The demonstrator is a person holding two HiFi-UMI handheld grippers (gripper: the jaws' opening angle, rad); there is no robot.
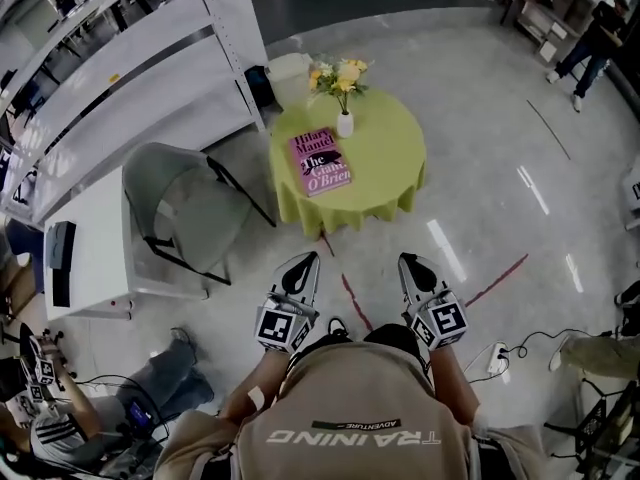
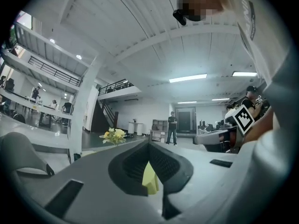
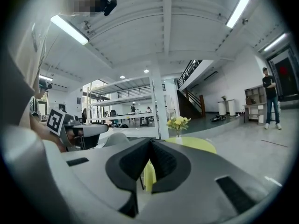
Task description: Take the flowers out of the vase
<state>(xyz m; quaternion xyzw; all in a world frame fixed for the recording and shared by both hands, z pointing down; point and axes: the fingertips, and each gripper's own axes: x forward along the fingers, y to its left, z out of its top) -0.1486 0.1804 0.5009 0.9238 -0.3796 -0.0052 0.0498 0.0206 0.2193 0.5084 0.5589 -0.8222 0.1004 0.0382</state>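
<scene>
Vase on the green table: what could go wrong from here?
The vase is small and narrow under a wide bunch of flowers; pulling the stems could lift or tip it unless one gripper steadies it.
The left gripper and right gripper are shut, short of the table; arriving shut, they may knock the flowers.
The book lies in front of the vase, so the reach crosses it.

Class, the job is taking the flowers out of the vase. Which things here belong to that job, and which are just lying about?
Belong to the job:
flowers
white vase
left gripper and right gripper, both shut and empty, short of the table

Just lying about:
pink book on the table
grey folding chair
white shelving
</scene>
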